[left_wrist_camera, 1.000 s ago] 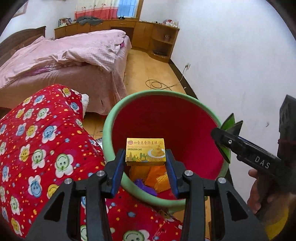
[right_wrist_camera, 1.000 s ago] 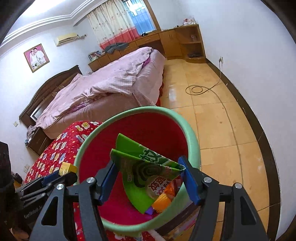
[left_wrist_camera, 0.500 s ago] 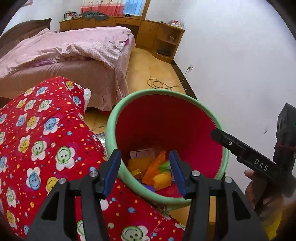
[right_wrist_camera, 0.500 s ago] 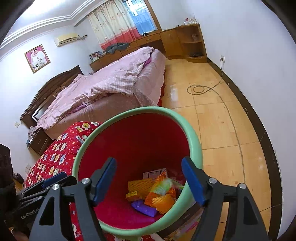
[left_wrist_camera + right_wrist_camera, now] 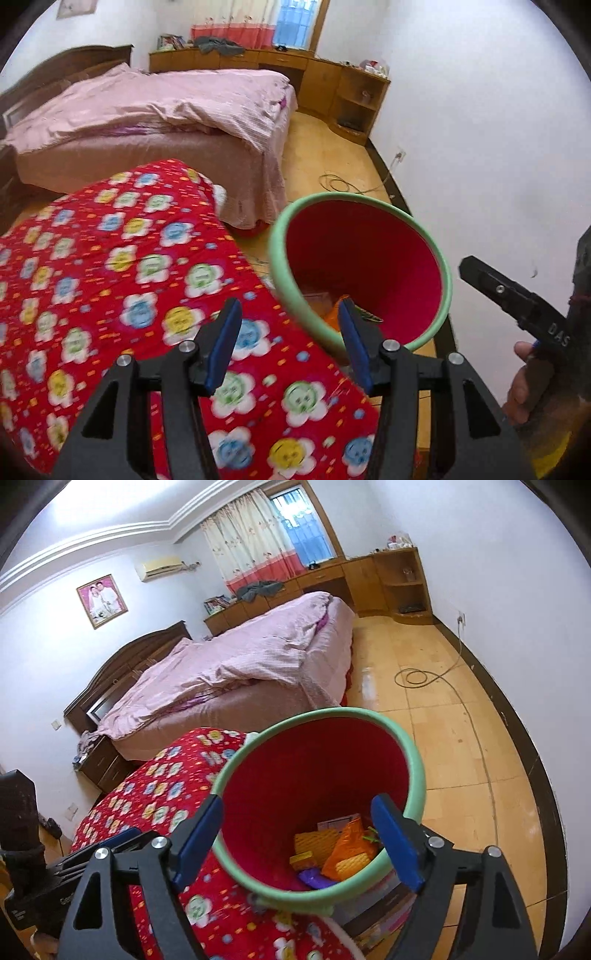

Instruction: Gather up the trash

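Left gripper (image 5: 288,341) has nothing between its blue pads, its jaws parted after just opening; below it lies a red flowered quilt (image 5: 122,280), and ahead to its right stands the green-rimmed red bin (image 5: 279,266), trash barely visible inside. Farther right a hand (image 5: 524,384) grips the other tool. Right gripper (image 5: 299,836) has been spreading its jaws, now wide and empty, straddling the bin (image 5: 415,760); wrappers (image 5: 338,853) lie at the bottom, just ahead between its fingers.
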Demonstrator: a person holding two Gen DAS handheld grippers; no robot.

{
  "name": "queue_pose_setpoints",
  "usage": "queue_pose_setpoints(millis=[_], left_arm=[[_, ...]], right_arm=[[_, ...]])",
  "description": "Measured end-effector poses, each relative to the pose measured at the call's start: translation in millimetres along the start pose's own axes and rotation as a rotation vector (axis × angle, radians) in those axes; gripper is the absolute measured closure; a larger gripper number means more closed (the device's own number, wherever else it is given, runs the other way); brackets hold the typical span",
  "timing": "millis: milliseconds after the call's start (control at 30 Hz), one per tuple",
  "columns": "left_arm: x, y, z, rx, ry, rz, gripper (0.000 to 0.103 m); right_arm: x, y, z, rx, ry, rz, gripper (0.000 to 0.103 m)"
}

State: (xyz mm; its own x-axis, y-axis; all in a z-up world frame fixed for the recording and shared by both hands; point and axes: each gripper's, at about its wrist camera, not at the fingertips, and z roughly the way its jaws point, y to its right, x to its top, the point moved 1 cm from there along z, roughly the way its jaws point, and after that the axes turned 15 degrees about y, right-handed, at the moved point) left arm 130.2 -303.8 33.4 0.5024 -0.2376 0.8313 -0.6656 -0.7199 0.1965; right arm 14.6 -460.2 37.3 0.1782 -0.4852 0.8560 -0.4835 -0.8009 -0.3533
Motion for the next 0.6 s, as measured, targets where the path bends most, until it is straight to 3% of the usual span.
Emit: queue_pose_setpoints(millis=[400, 600], left_arm=[[-11.7, -42.2, -84.1, 0.122, 0.080, -0.061, 0.049], [-29.3, -62.8, -130.6, 0.217, 0.132, -0.089, 0.049]], right_arm=[[-12.4, -62.5, -53.6, 0.105, 0.015, -0.062, 0.015], [-27.8, -96.4, -78.1, 0.161, 0.024, -0.092, 0.012]])
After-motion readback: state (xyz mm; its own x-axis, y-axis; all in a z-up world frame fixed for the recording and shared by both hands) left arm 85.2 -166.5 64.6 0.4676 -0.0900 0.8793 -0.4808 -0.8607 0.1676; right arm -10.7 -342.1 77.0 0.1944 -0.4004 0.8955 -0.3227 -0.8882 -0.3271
